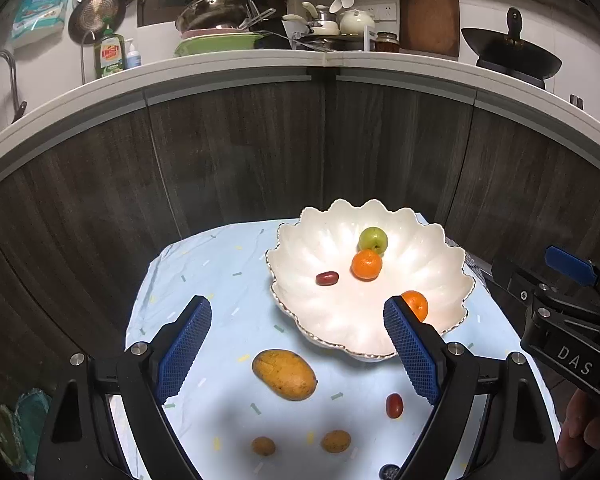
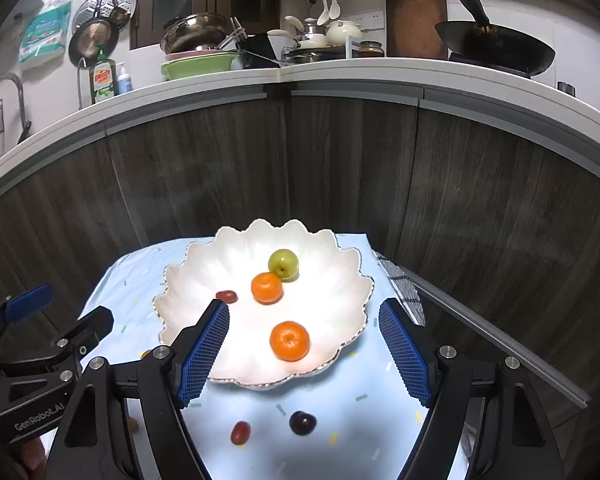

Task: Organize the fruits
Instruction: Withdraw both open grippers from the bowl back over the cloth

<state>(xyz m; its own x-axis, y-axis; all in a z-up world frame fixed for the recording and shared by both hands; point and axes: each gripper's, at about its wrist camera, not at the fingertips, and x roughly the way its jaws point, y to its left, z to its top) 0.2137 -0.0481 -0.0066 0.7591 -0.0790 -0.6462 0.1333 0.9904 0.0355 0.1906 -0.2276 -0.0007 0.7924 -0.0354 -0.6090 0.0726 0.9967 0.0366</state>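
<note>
Both the left gripper (image 1: 298, 350) and right gripper (image 2: 304, 350) hover wide apart and empty above a scalloped white bowl (image 1: 440, 280) already holding two tangerines; a mango (image 1: 284, 374) waits on the cloth.

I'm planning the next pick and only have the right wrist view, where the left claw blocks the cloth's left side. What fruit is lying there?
Observer: A yellow mango lies on the cloth, just in front of the white plate.
Operator: Anything smaller near it?
Observer: Two small brownish-yellow fruits, one nearer than the mango, the other to its right.
Operator: Is the left claw carrying anything?
Observer: No, the left claw is open and empty above the mango.
</note>
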